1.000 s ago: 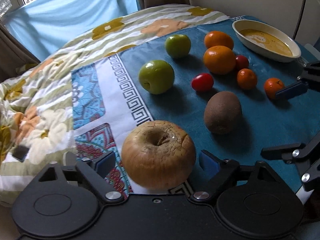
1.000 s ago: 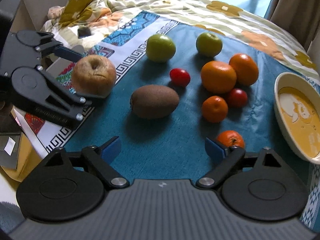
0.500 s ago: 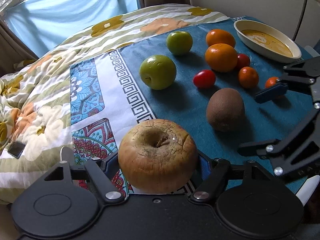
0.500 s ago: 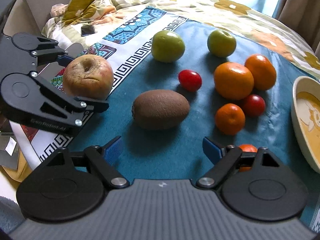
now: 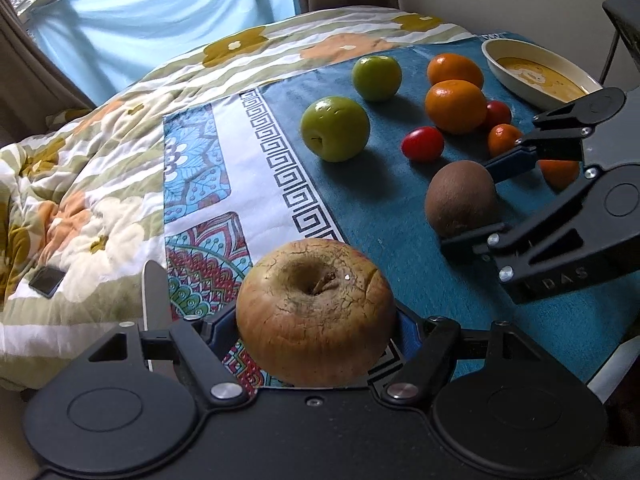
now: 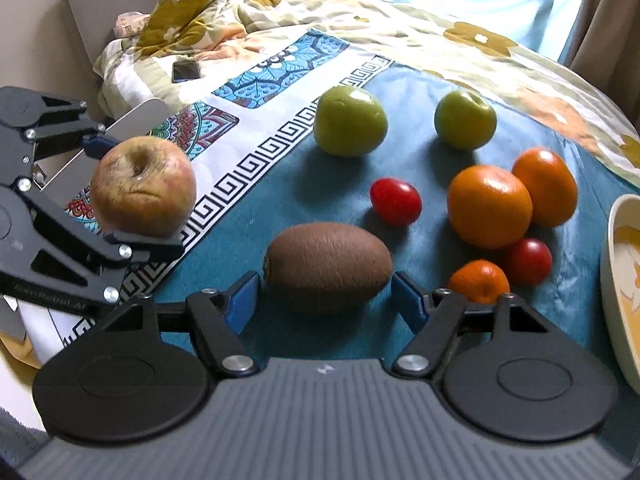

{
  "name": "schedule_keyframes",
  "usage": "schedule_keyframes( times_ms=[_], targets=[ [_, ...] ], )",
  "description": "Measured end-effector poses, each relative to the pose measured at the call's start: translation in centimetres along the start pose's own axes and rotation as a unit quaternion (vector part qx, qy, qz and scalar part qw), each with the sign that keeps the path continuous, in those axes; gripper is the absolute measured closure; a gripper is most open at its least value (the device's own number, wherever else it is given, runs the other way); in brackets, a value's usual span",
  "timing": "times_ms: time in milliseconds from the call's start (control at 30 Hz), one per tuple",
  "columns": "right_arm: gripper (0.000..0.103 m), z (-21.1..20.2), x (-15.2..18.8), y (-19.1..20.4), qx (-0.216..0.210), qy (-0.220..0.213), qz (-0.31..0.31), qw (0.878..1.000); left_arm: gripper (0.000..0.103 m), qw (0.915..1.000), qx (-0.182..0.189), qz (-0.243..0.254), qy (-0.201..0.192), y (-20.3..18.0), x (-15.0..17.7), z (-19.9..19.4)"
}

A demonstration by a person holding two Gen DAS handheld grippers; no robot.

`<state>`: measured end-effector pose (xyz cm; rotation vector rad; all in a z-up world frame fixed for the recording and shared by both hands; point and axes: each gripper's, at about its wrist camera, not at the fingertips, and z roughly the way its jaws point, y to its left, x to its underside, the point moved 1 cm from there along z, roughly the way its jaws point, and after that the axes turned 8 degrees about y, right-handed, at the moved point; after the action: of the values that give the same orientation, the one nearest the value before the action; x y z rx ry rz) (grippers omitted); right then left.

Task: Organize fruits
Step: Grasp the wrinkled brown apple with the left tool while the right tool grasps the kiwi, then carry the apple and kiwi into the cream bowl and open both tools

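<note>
My left gripper (image 5: 316,326) is shut on a wrinkled brown apple (image 5: 315,316), which also shows in the right wrist view (image 6: 143,191). My right gripper (image 6: 327,300) is open, its jaws on either side of a brown kiwi (image 6: 328,264) that lies on the teal cloth (image 6: 248,240); I cannot tell whether they touch it. The kiwi (image 5: 460,198) shows between the right fingers (image 5: 508,164) in the left wrist view. Two green apples (image 6: 350,120) (image 6: 464,119), two oranges (image 6: 490,206) (image 6: 546,186), two cherry tomatoes (image 6: 395,201) (image 6: 528,261) and small mandarins (image 6: 478,282) lie beyond.
A cream oval dish (image 6: 618,280) with a yellow inside stands at the right edge; it also shows in the left wrist view (image 5: 536,76). A flowered quilt (image 5: 80,184) covers the bed to the left, with a phone (image 6: 186,71) on it. A curtained window is behind.
My left gripper closed on the brown apple. My right gripper moved forward and left until its jaws came around the kiwi, and they narrowed.
</note>
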<state>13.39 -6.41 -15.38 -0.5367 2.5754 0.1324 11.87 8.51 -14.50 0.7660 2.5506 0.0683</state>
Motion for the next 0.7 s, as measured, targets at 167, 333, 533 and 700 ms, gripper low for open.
schedule_keyframes(
  times_ms=[167,333,533,700],
  targets=[
    [0.024,-0.5,0.0,-0.2,-0.006,-0.009,0.008,1.000,0.024,0.9998,-0.005,-0.019,-0.003,0.1,0.4,-0.6],
    [0.024,-2.3,0.4,-0.7,-0.010,-0.018,0.037,0.999,0.024,0.9992,-0.016,-0.036,-0.013,-0.4,0.4,-1.9],
    [0.025,-5.2,1.5,-2.3,-0.009,-0.024,0.062,0.998,0.024,0.9970,-0.034,-0.064,-0.026,-2.3,-0.5,-4.6],
    [0.025,-8.8,2.9,-4.9,-0.009,-0.033,0.075,0.997,0.024,0.9944,-0.037,-0.091,-0.040,-4.8,-2.2,-7.2]
  ],
)
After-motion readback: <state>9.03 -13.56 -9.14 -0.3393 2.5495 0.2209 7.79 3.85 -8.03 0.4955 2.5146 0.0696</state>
